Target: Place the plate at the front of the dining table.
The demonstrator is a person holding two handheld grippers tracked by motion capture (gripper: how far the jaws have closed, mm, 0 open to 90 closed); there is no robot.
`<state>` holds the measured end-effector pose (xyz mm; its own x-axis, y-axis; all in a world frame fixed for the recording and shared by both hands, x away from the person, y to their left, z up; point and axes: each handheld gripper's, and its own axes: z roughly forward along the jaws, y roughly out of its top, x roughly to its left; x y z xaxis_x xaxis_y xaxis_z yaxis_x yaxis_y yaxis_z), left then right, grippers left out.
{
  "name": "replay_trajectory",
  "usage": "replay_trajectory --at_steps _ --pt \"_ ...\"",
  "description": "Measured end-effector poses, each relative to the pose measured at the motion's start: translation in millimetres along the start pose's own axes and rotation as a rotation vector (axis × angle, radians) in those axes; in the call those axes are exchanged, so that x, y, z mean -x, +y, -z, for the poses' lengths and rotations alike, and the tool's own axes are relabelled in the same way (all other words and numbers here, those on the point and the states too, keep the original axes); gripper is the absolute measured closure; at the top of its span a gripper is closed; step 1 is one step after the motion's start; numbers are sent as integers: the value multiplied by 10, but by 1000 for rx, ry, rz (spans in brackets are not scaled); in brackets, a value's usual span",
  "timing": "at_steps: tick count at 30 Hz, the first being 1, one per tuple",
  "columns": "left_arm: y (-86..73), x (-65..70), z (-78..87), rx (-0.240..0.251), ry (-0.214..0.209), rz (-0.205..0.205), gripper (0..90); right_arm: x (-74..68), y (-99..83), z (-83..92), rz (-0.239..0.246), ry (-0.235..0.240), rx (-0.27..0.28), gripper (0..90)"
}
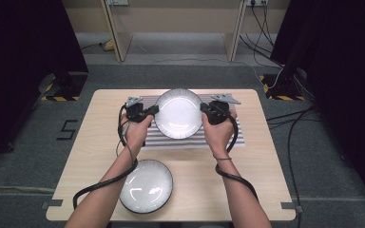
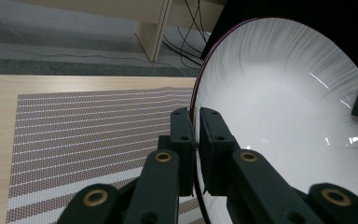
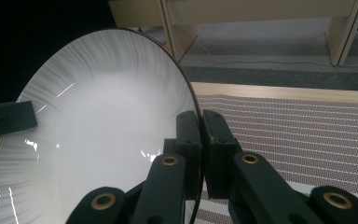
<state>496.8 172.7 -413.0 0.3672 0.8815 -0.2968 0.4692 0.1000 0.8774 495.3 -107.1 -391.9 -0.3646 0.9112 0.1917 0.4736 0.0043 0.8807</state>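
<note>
You had the white plate (image 1: 178,113) lifted off the striped mat (image 1: 171,138), held between both tools over the far half of the wooden table (image 1: 261,156). Your left gripper (image 1: 153,110) was clamped onto the plate's left rim, jaws pressed together on the thin edge with one pad on each face; in the left gripper view the rim (image 2: 196,112) ran straight down into the narrow slot between the jaws. Your right gripper (image 1: 203,108) was pinching the opposite rim the same way, and in the right gripper view the plate (image 3: 98,130) stood on edge, its hollow face to the left of the jaws, the mat (image 3: 298,135) lying beyond on the right. In each gripper view the far jaw of the other tool showed as a dark block at the plate's opposite edge. From the high view the plate looked tilted, its face turned up toward the camera. Your hands sat just behind the grippers, cables trailing back along your forearms. A second plate (image 1: 146,185), darker at the rim, lay flat on the table near the front edge, close beside your left forearm and well apart from the held one.
</note>
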Motion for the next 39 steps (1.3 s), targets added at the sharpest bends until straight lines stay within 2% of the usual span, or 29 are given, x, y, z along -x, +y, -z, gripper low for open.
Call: replay_trajectory --at_steps 7,39 --pt "43 -1 -35 2 -2 -10 842 29 37 -32 -10 0 0 866" --pt "128 -24 -243 -15 5 0 843 166 108 -199 -24 -10 -1 864"
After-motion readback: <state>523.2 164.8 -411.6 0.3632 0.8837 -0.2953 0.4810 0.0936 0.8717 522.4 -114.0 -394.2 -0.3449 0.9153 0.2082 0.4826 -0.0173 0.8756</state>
